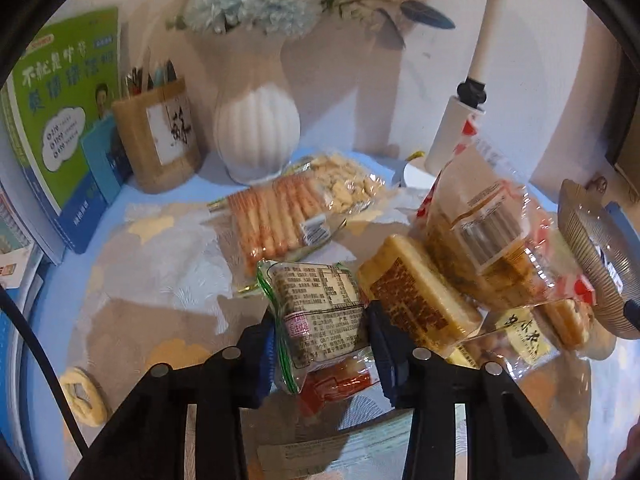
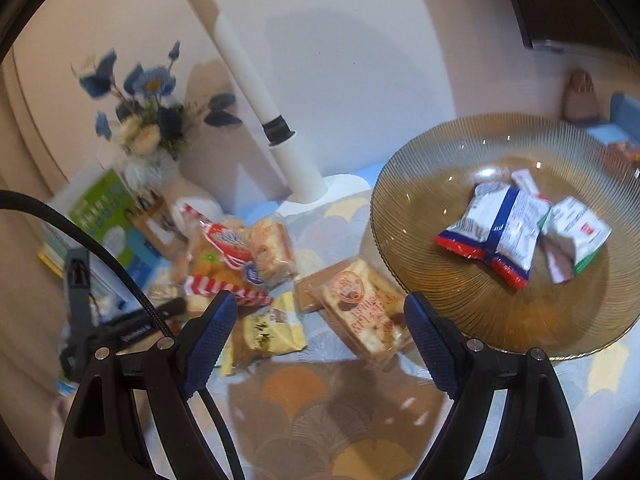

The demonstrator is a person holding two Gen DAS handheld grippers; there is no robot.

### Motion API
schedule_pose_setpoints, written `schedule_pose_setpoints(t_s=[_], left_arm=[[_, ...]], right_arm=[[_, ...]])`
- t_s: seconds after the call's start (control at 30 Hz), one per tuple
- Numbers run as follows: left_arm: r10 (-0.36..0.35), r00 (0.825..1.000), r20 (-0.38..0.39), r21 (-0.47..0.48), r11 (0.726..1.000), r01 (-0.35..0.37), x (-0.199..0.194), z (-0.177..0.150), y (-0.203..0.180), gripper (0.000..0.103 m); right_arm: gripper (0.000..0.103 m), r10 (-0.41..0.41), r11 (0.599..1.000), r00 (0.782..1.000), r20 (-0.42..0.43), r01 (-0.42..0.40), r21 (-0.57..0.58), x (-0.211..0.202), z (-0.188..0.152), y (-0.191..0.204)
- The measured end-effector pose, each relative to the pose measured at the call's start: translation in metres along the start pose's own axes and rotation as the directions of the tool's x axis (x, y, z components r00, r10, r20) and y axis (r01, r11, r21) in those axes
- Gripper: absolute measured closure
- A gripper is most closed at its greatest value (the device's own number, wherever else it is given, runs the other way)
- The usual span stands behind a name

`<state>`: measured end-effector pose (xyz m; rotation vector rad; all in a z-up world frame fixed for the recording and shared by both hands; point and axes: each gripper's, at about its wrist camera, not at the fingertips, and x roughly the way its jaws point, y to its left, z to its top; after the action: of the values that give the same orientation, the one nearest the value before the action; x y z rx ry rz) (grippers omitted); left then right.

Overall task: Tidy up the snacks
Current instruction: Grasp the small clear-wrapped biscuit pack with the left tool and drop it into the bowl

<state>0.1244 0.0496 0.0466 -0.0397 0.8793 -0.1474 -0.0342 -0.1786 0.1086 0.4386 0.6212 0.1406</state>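
A small clear snack packet (image 1: 320,312) with a green-striped edge and a printed label sat between the blue pads of the left gripper (image 1: 322,330), which pinched it from both sides; a red wrapper (image 1: 340,380) showed just beneath it, though whether that belonged to the same packet could not be told. Just to its right lay a wrapped yellow cake bar (image 1: 416,300) with dense brown print, leaning against a larger clear bag with red trim (image 1: 492,232), and below these a yellow-labelled packet of nuts (image 1: 516,336). Further back on the patterned worktop (image 1: 168,280) lay a clear pack of orange-striped biscuit sticks (image 1: 272,220) touching a bag of pale crackers (image 1: 344,180). Behind them stood a ribbed white vase (image 1: 256,132) of blue flowers, a wooden pen holder (image 1: 160,140) and a green book (image 1: 68,112) leaning on the left, with a white lamp post (image 1: 452,136) on the right. The right gripper (image 2: 316,336) hung above the worktop with its jaws spread wide and nothing between the pads; beyond them lay a wrapped cake with a round red stamp (image 2: 364,312) and a yellow packet (image 2: 272,328). To the right stood a ribbed amber glass plate (image 2: 420,248) holding a white packet with blue and red bands (image 2: 496,232) and a white packet with a green edge (image 2: 576,236), touching each other.
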Motion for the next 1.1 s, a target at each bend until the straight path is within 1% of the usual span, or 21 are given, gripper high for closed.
schedule_pose_setpoints(t_s=[0.07,0.13,0.2,0.27,0.37,0.47,0.57,0.6,0.67,0.7,0.73,0.77,0.8,0.83,0.87,0.9,0.97,1.03,1.1], left_arm=[[-0.002,1.0,0.008,-0.017,1.0,0.002,-0.004,0.003,0.004,0.063],[-0.005,1.0,0.031,-0.028,1.0,0.006,-0.011,0.007,0.005,0.064],[-0.007,0.998,0.06,-0.034,0.999,0.009,-0.023,0.012,0.005,0.064],[-0.023,0.996,0.088,-0.039,0.999,0.027,-0.037,0.02,0.002,0.064],[-0.065,0.988,0.138,-0.03,0.997,0.07,-0.059,0.038,-0.015,0.064],[-0.144,0.975,0.17,0.017,0.989,0.144,-0.077,0.061,-0.048,0.064],[-0.227,0.954,0.196,0.086,0.973,0.214,-0.084,0.079,-0.096,0.063],[-0.263,0.947,0.187,0.122,0.962,0.243,-0.082,0.084,-0.119,0.063],[-0.302,0.941,0.151,0.166,0.946,0.277,-0.075,0.086,-0.152,0.063],[-0.318,0.939,0.129,0.179,0.939,0.293,-0.07,0.085,-0.17,0.063],[-0.34,0.934,0.106,0.186,0.93,0.317,-0.064,0.085,-0.187,0.063],[-0.363,0.928,0.081,0.196,0.919,0.343,-0.058,0.084,-0.202,0.061],[-0.37,0.928,0.05,0.214,0.911,0.352,-0.051,0.081,-0.22,0.057],[-0.355,0.935,0.018,0.244,0.908,0.34,-0.046,0.078,-0.237,0.044],[-0.325,0.946,-0.004,0.28,0.908,0.313,-0.04,0.075,-0.25,0.028],[-0.301,0.954,-0.007,0.299,0.909,0.289,-0.037,0.074,-0.256,0.023],[-0.262,0.965,0.005,0.318,0.916,0.247,-0.036,0.068,-0.257,0.021],[-0.251,0.968,-0.001,0.304,0.922,0.24,-0.038,0.067,-0.248,0.019],[-0.246,0.969,-0.006,0.266,0.934,0.239,-0.041,0.068,-0.228,0.017]], right_arm=[[0.018,0.014,1.0,1.0,0.012,-0.014,0.006,-0.004,-0.001,-0.003],[0.018,0.008,1.0,0.999,0.032,-0.008,0.004,-0.011,0.0,-0.003],[0.018,0.034,0.999,0.998,0.062,-0.035,0.013,-0.021,0.002,-0.005],[0.018,0.059,0.997,0.994,0.095,-0.062,0.035,-0.033,0.004,-0.01],[0.018,0.041,0.997,0.989,0.14,-0.049,0.054,-0.05,0.012,-0.014],[0.018,-0.016,0.998,0.984,0.176,0.005,0.062,-0.066,0.023,-0.021],[0.018,-0.098,0.994,0.975,0.198,0.088,0.057,-0.078,0.033,-0.033],[0.018,-0.13,0.991,0.972,0.196,0.121,0.056,-0.08,0.035,-0.039],[0.018,-0.182,0.983,0.963,0.2,0.175,0.053,-0.083,0.036,-0.049],[0.018,-0.214,0.977,0.956,0.198,0.206,0.059,-0.086,0.036,-0.055],[0.018,-0.227,0.974,0.955,0.19,0.218,0.066,-0.087,0.037,-0.062],[0.018,-0.236,0.971,0.955,0.178,0.226,0.074,-0.09,0.037,-0.069],[0.018,-0.247,0.968,0.954,0.171,0.236,0.08,-0.091,0.037,-0.074],[0.018,-0.256,0.966,0.952,0.166,0.246,0.083,-0.093,0.037,-0.078],[0.018,-0.27,0.962,0.95,0.158,0.259,0.083,-0.095,0.036,-0.082],[0.018,-0.282,0.959,0.948,0.151,0.272,0.08,-0.098,0.034,-0.085],[0.018,-0.282,0.959,0.947,0.151,0.273,0.08,-0.101,0.031,-0.086],[0.018,-0.258,0.965,0.954,0.155,0.247,0.084,-0.101,0.029,-0.083],[0.018,-0.222,0.974,0.962,0.161,0.211,0.082,-0.098,0.028,-0.073]])
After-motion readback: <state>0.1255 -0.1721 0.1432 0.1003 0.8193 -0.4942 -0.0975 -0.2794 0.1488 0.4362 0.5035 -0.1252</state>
